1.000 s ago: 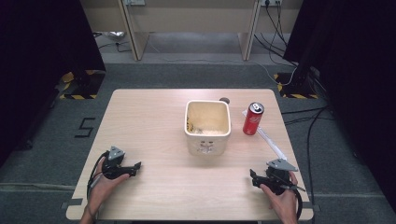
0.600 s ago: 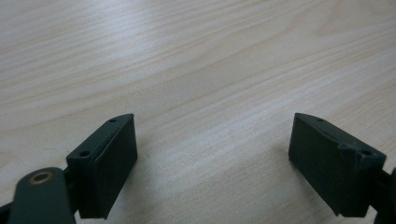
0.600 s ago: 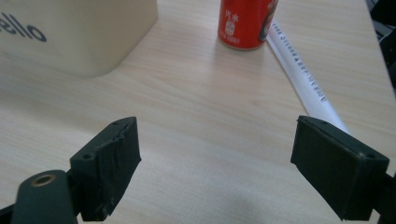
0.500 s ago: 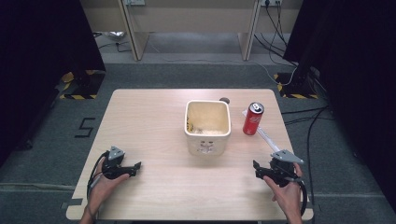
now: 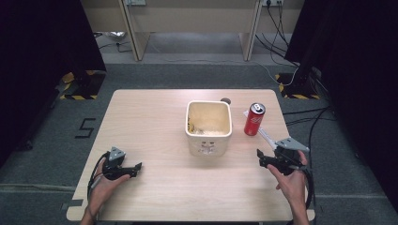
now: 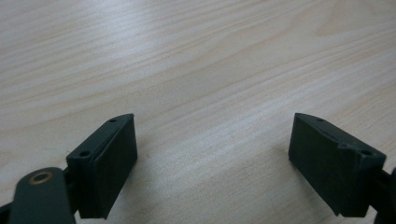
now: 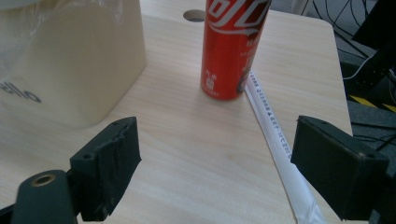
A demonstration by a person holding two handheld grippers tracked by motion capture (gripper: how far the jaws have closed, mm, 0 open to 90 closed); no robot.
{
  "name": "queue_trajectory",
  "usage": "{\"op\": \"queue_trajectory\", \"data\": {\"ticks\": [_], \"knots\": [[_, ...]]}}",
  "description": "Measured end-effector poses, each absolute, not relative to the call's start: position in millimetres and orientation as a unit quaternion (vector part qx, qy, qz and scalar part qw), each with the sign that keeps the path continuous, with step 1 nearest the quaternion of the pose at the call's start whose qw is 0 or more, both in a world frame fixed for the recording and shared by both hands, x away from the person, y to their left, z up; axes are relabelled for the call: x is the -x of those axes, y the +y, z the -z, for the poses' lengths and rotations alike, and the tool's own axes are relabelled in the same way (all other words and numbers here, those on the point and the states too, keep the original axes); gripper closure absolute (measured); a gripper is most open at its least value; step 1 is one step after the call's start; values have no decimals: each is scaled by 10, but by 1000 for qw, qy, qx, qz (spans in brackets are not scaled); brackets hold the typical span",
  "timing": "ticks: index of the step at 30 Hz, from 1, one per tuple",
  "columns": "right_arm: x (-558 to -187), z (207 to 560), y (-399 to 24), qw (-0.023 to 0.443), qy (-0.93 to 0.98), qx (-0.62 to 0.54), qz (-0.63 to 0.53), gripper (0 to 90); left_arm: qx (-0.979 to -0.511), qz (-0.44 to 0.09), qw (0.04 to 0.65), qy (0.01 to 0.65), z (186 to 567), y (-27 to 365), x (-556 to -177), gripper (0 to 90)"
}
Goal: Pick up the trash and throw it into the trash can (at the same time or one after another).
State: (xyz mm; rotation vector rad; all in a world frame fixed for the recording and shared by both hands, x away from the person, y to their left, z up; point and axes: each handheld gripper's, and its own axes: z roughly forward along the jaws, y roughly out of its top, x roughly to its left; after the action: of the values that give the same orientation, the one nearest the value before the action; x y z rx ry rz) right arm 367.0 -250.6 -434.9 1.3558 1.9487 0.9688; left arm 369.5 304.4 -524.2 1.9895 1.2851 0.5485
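Observation:
A red soda can (image 5: 254, 119) (image 7: 231, 46) stands upright right of a cream plastic bin (image 5: 209, 126) (image 7: 70, 60) at the table's middle. A white paper-wrapped straw (image 5: 265, 136) (image 7: 275, 135) lies flat from the can's base toward the near right. My right gripper (image 5: 260, 158) (image 7: 217, 172) is open just short of the straw and can, with nothing between its jaws. At the near left my left gripper (image 5: 137, 167) (image 6: 212, 168) rests low over bare wood, open and holding nothing.
The bin has a clear liner and some pale scraps inside. A round cable hole (image 5: 225, 100) (image 7: 196, 15) sits in the table (image 5: 150, 117) behind the bin. Cables trail on the floor to the right. Dark screens flank both sides.
My right gripper has moved forward, away from the near edge and closer to the straw and can. The left gripper has stayed put.

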Motion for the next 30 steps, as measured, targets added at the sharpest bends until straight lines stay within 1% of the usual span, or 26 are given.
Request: {"op": "queue_trajectory", "data": {"ticks": [7, 15, 22, 24, 30], "knots": [[-3843, 4278, -2462, 284, 727, -504, -369, 154, -768, -211, 347, 495, 5241, 3045, -3695, 148], [-4049, 4216, -2414, 296, 727, -500, -366, 157, -767, -212, 348, 496, 5242, 3044, -3695, 148], [-4194, 4188, -2359, 297, 730, -498, -361, 157, -767, -211, 348, 496, 5242, 3044, -3695, 148], [-4275, 4185, -2350, 290, 728, -505, -362, 157, -767, -211, 348, 496, 5242, 3044, -3695, 148], [-4416, 4164, -2325, 296, 722, -506, -367, 158, -767, -211, 348, 496, 5242, 3045, -3695, 148]]}}
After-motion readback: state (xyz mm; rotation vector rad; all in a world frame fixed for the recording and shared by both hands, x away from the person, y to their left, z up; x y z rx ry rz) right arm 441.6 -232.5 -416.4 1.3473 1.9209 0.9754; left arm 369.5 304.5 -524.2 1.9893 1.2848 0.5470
